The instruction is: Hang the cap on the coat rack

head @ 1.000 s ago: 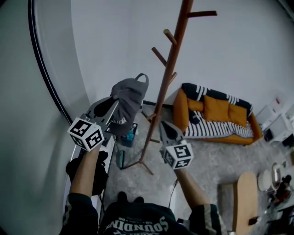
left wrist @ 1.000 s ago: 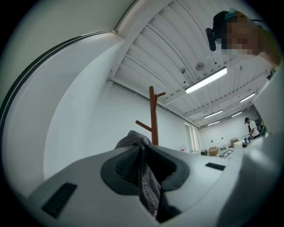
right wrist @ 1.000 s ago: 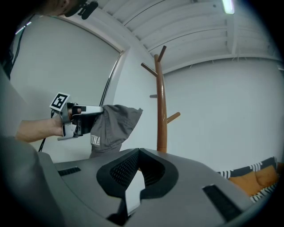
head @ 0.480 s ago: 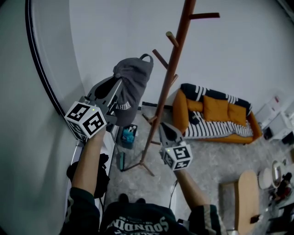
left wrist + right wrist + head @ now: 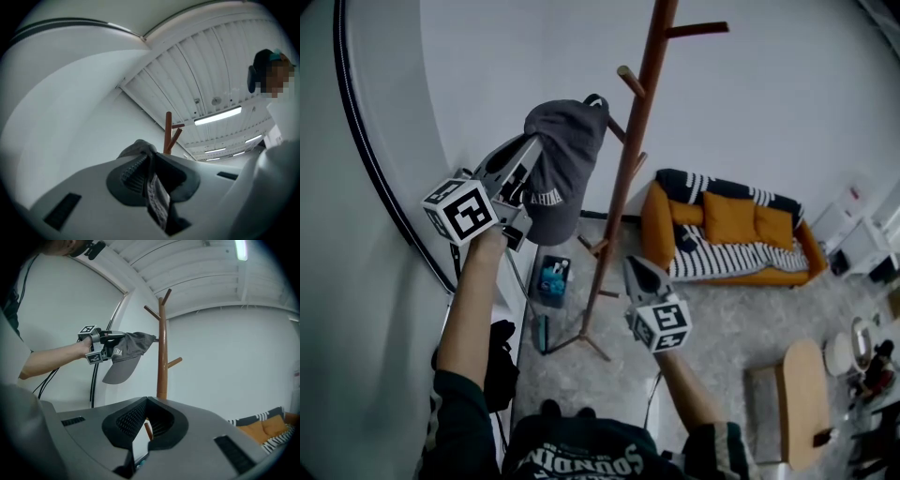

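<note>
The left tongs [image 5: 149, 159] are clenched on the cap [image 5: 565, 141], with a fold of its fabric pinched between them. The cap is held high, brim hanging down, just beside the coat rack [image 5: 630, 159], presumably so it can be brought over the upper peg [image 5: 631, 82]. The right tongs [image 5: 146, 401] are closed on nothing and held low, apart from the rack.

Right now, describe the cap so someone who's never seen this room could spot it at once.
Find the tall wooden coat rack by the white wall. Just left of its pole, by the upper pegs, the left gripper pinches a cap in its fingers. It's the only grey fabric thing there, brim hanging down.
</note>
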